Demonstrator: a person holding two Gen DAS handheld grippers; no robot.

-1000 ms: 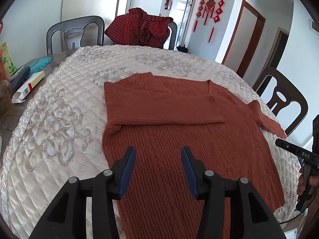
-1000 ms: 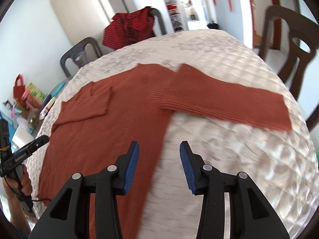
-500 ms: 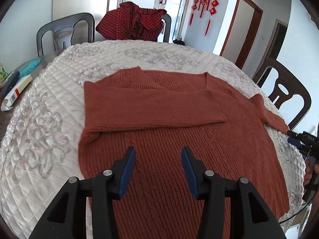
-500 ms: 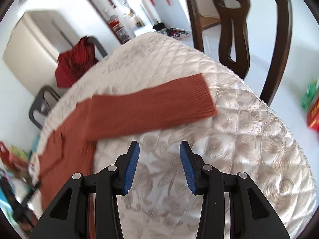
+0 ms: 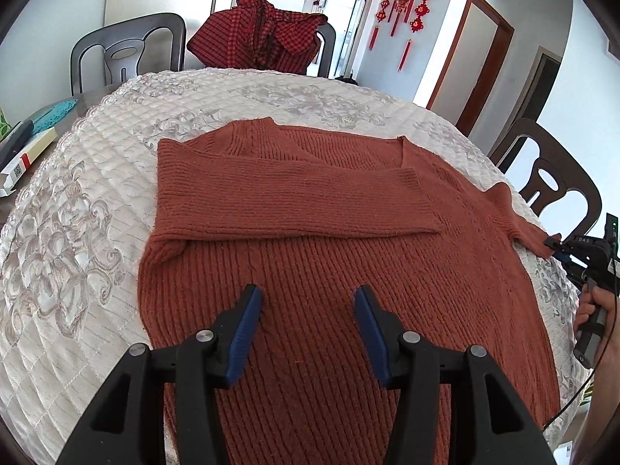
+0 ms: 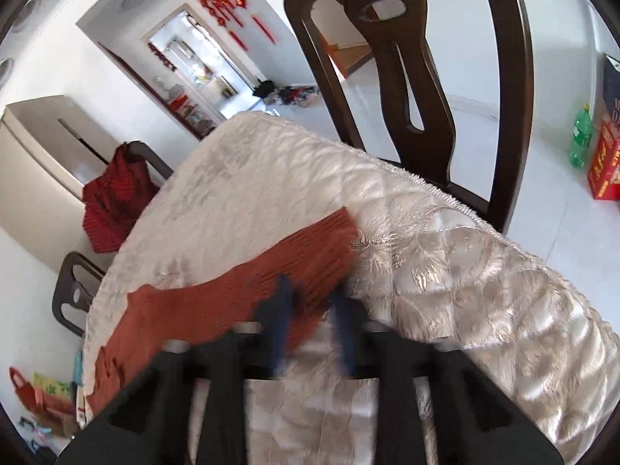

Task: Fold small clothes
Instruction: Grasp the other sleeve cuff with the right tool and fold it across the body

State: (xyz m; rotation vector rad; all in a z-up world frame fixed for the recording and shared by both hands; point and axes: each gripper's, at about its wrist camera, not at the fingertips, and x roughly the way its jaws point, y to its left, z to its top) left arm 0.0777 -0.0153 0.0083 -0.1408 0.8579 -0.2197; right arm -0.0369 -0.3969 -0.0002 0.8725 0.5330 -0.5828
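Observation:
A rust-orange knit sweater (image 5: 333,255) lies flat on the quilted table cover (image 5: 69,232). Its left sleeve is folded across the chest. Its right sleeve (image 6: 271,283) stretches out towards the table's right edge. My left gripper (image 5: 308,302) is open and empty, hovering over the sweater's lower body. My right gripper (image 6: 312,310) is blurred by motion; its jaws stand narrowly apart at the cuff end of the right sleeve. It also shows in the left wrist view (image 5: 562,248), touching the sleeve cuff.
Dark chairs stand around the table (image 6: 410,77) (image 5: 128,54) (image 5: 550,178). A red checked garment (image 5: 263,35) hangs on a far chair. Boxes and a teal item (image 5: 27,147) lie at the table's left edge. A green bottle and a red box (image 6: 596,147) stand on the floor.
My right gripper has swung right and down to the sleeve cuff, and its jaws have narrowed. My left gripper has stayed open and shifted slightly over the sweater.

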